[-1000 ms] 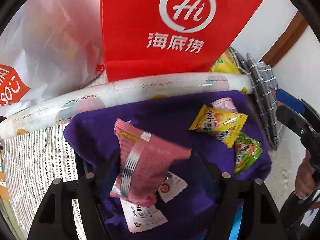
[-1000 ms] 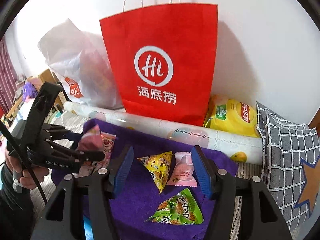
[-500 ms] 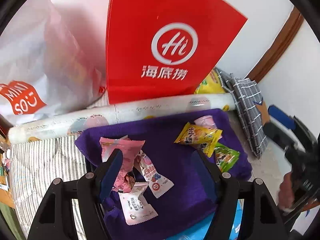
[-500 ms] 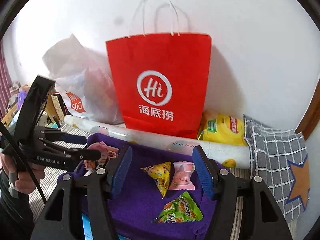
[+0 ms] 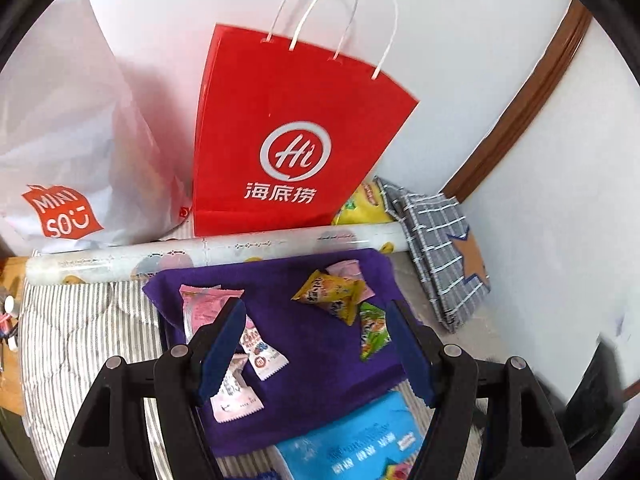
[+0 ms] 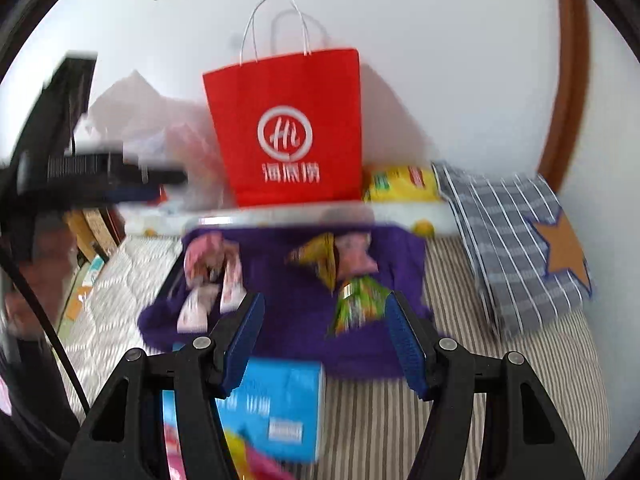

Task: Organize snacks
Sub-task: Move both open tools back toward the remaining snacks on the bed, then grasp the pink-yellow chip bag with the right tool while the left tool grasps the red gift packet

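So everything here sits around the purple towel, spread on a striped sheet. Going left to right in the left wrist view: behind the towel's far left corner there's a white Miniso bag against the wall, and a clear-wrapped roll lies along the towel's back edge. On the towel's left side is the pink pack, with two small white-and-pink sachets just toward the camera from it, one partly hidden behind a gripper pad. The left gripper hangs over the towel with its jaws apart and nothing between them. Behind the towel's middle stands the red bag, upright, handles up. Toward the towel's right side there's a yellow snack lying over a pale pink one, and a green snack just in front of those. Off the towel's near edge lies a blue pack. Behind the towel's right corner is a yellow chip bag, and right of the towel a grey checked cloth with a star on it. The right wrist view is blurry, but the right gripper is clearly apart too, empty, over the towel's near edge, with the green snack just by its right pad.
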`<state>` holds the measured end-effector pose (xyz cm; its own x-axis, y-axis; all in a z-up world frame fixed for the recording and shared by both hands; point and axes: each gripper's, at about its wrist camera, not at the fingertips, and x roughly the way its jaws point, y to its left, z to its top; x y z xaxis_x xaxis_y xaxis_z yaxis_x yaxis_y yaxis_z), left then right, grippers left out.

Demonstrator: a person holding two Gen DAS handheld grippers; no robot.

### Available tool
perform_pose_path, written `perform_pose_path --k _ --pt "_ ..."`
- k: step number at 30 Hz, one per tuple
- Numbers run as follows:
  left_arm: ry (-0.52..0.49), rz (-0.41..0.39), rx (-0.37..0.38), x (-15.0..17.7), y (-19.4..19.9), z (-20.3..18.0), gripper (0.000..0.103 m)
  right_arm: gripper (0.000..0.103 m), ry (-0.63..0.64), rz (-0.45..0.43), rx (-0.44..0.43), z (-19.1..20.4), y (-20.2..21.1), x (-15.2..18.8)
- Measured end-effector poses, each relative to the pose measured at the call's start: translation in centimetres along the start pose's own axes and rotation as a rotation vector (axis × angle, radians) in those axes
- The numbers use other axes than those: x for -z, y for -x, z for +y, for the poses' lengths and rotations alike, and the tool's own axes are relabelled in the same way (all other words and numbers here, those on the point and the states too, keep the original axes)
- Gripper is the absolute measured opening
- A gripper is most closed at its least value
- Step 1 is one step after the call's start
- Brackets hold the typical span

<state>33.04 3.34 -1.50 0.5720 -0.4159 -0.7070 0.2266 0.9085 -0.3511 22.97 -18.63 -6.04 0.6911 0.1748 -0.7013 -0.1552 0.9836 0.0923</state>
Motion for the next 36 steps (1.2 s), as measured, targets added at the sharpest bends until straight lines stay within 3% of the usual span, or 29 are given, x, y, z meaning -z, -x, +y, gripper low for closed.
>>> perform_pose_path --k 5,7,10,16,24,28,30,36 --pt "-0.038 -0.007 -0.019 0.5 2.3 -1.9 0.071 0.063 -0.041 0.061 -0.051 1.0 1.9 4.6" --pt "-0.048 -0.014 -0.015 1.0 3.3 -2.6 0.071 0.066 -0.045 0.047 -0.091 1.6 2.6 5.9" --pt "-0.067 -0.012 -0.004 2.6 4.4 -3.4 0.075 0.079 -0.014 0.03 -0.122 3.1 3.7 7.7" --pt "-0.069 0.003 -0.057 6.2 6.6 -2.7 0.075 0.08 0.053 0.032 -0.147 5.7 3.8 10.1" --pt "-0.017 0.017 -0.155 10.9 9.2 0.4 0.075 0.08 0.165 0.099 -0.051 7.8 -0.2 13.3" --pt "-0.001 0.032 -0.198 13.1 9.2 1.3 0.075 0.08 0.207 0.073 -0.015 8.3 -1.1 13.8" --pt "0.017 0.045 -0.201 14.3 8.8 1.8 0.075 0.067 0.21 0.067 -0.019 8.3 -1.0 13.9" --pt "0.01 0.074 -0.258 18.4 6.8 2.1 0.075 0.057 0.215 0.021 -0.062 8.0 1.4 14.2"
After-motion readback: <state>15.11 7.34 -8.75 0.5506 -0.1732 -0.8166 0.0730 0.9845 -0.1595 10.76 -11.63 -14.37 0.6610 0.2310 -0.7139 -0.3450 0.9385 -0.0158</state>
